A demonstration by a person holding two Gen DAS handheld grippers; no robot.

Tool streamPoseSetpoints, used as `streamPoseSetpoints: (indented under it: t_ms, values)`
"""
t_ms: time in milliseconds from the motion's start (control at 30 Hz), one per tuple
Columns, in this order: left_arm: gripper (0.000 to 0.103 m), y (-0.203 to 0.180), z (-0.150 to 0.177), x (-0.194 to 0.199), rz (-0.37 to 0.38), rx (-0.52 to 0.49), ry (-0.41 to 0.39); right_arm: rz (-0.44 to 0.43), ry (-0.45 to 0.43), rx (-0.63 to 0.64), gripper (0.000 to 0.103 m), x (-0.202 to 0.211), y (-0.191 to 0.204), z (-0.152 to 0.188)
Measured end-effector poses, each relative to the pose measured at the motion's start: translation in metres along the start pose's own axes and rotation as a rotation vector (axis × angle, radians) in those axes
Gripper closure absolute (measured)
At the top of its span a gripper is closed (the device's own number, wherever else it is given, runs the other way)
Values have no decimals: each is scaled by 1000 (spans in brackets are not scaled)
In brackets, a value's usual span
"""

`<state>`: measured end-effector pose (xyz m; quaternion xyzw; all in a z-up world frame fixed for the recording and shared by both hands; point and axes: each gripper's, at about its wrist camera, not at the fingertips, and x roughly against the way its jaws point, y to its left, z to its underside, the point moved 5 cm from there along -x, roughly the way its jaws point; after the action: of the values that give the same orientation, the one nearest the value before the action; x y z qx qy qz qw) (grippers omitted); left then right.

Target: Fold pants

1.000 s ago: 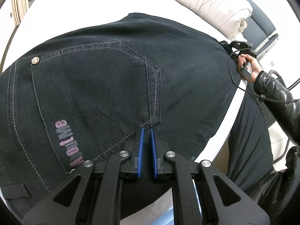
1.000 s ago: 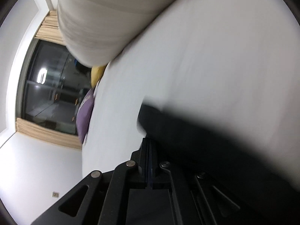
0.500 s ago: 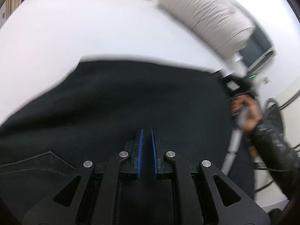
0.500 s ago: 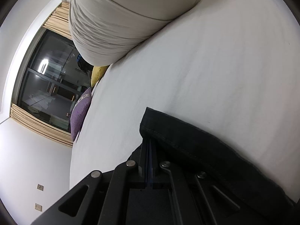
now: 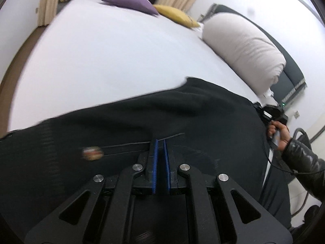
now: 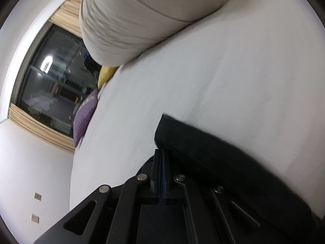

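Black jeans (image 5: 182,118) lie across the near part of a white bed (image 5: 111,57), with a metal button (image 5: 92,153) showing left of my left gripper. My left gripper (image 5: 159,142) sits low over the jeans, its blue pads a narrow gap apart, nothing visibly between them. In the right wrist view my right gripper (image 6: 161,152) has its pads pressed together beside a black hem edge of the jeans (image 6: 203,142); whether cloth is pinched is hidden. The right hand and its gripper also show in the left wrist view (image 5: 274,118) at the jeans' right edge.
A rolled beige duvet (image 5: 243,46) lies at the bed's right side, also in the right wrist view (image 6: 142,16). A purple cushion (image 5: 128,0) and a yellow cushion (image 5: 174,14) sit at the far end. A dark window (image 6: 52,89) with curtains is beyond.
The left wrist view has swung from looking down at the back pocket to looking forward across the bed, with the jeans' far edge now nearer. The right gripper has stayed at the hem.
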<state>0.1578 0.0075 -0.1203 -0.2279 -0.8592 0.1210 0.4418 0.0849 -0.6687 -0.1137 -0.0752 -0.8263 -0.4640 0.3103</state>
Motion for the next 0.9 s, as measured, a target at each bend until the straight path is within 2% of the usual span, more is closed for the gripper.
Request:
streamPoseSetpoints:
  t_ms: [33,67,167,233,300,333,400,467,500,533,600,667,900]
  values:
    - [95,12,2,7,6,28,-13,9,13,23,98,3,12,3]
    - [95,19,4,12,3,46,-22,-4,30,53,98,8,23,11]
    - [96,42,10,23,47,111,-48,-152,76,100,96,27,72,55]
    - [96,44,10,21,37,116,-46,-278,183,155,88,31,118,111]
    - [96,46,1,24,9,99,-42,-355,306,230,87,28,158,172]
    - [96,46,-1,24,-3,93,-39,-392,404,275,86,22,179,212]
    - [96,48,-3,24,-20,91,-25,-413,541,357,86,8,205,268]
    - [96,49,-6,23,-24,90,-16,-394,628,421,86,-7,213,303]
    - [96,50,-7,24,-25,87,-13,-368,655,426,90,-16,209,309]
    - [96,50,-7,23,-27,85,-10,-348,669,404,103,-24,201,308]
    - [96,50,-8,22,-29,83,-4,-353,654,287,103,-34,178,286]
    - [96,46,-12,14,-37,80,-1,-336,584,199,103,-32,155,251]
    - [97,44,-15,6,-43,75,3,-209,269,-19,103,-2,49,119]
